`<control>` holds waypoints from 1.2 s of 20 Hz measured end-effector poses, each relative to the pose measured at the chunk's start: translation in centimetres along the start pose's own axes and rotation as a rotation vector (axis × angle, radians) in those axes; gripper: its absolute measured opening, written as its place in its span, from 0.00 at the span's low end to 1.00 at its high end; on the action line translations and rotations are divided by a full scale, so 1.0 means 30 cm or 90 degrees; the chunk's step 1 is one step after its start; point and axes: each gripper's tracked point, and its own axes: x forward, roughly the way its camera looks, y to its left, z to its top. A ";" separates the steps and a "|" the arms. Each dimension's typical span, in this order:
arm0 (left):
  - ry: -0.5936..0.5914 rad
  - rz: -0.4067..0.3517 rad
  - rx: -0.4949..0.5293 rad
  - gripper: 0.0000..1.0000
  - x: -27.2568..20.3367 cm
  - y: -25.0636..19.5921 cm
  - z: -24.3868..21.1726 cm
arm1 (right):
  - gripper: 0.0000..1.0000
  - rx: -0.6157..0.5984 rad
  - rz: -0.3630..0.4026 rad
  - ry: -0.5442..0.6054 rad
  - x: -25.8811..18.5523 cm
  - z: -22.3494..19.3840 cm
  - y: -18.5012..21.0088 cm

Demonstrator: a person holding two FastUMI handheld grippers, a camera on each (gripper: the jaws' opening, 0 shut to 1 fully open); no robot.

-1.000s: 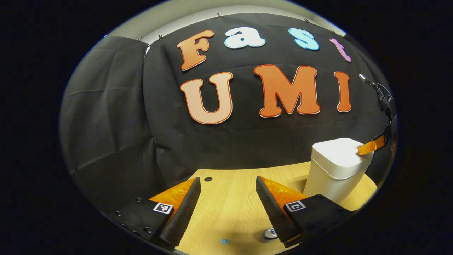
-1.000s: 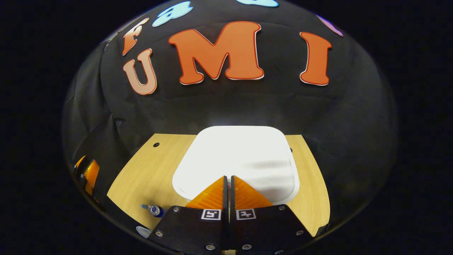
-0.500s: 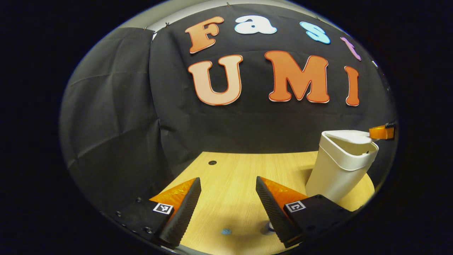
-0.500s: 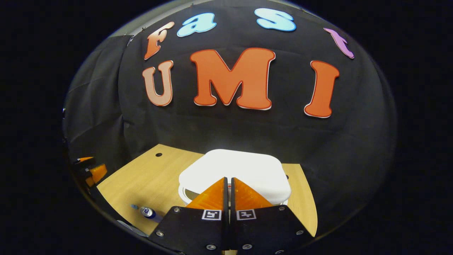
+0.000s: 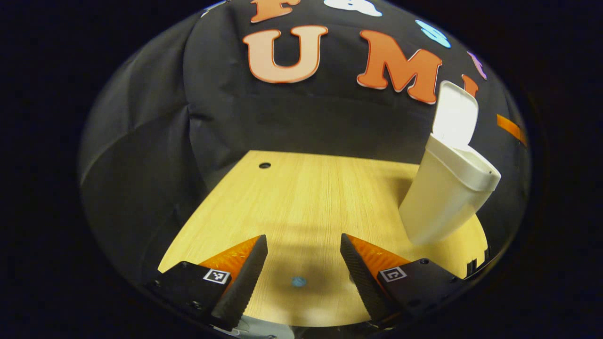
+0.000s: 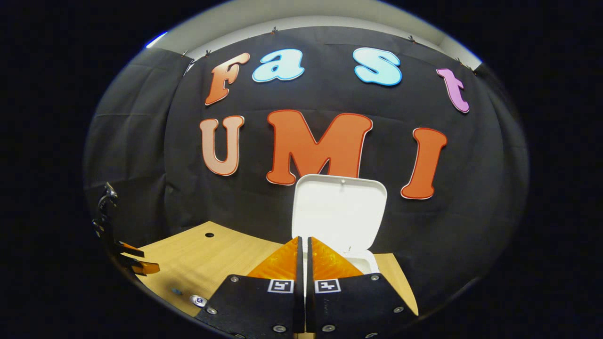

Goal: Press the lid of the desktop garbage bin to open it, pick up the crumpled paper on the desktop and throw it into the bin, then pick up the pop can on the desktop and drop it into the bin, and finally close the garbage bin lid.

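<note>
**Bin lid stands up, both grippers off it**

Bin first: the white plastic desktop garbage bin [image 5: 445, 197] sits at the far right of the light wooden desktop [image 5: 301, 197], near the black cloth wall [image 5: 141, 141]. Its white rounded-square lid [image 6: 338, 214] stands upright, inner face toward the right gripper view.

Left gripper [image 5: 304, 263] hangs low over the near edge of the desktop, jaws spread wide with nothing between them, well apart from the bin. A small blue spot [image 5: 298, 281] lies on the wood between its fingers.

Right gripper [image 6: 304, 263] sits just in front of the open bin, its two fingers drawn together and gripping nothing.

Low at the left in the right gripper view, the silver round top of the pop can [image 6: 198, 300] shows on the desktop. The left gripper shows there too, at the left edge.
</note>
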 end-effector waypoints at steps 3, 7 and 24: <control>0.081 -0.030 0.006 0.97 0.052 0.002 -0.101 | 0.06 0.009 0.015 0.044 -0.013 -0.096 0.084; 0.167 -0.060 0.006 0.97 0.079 -0.012 -0.152 | 0.23 0.008 0.043 0.075 -0.048 -0.175 0.191; 0.373 -0.104 0.070 0.96 0.199 -0.016 -0.387 | 0.97 0.007 0.116 0.238 -0.127 -0.602 0.536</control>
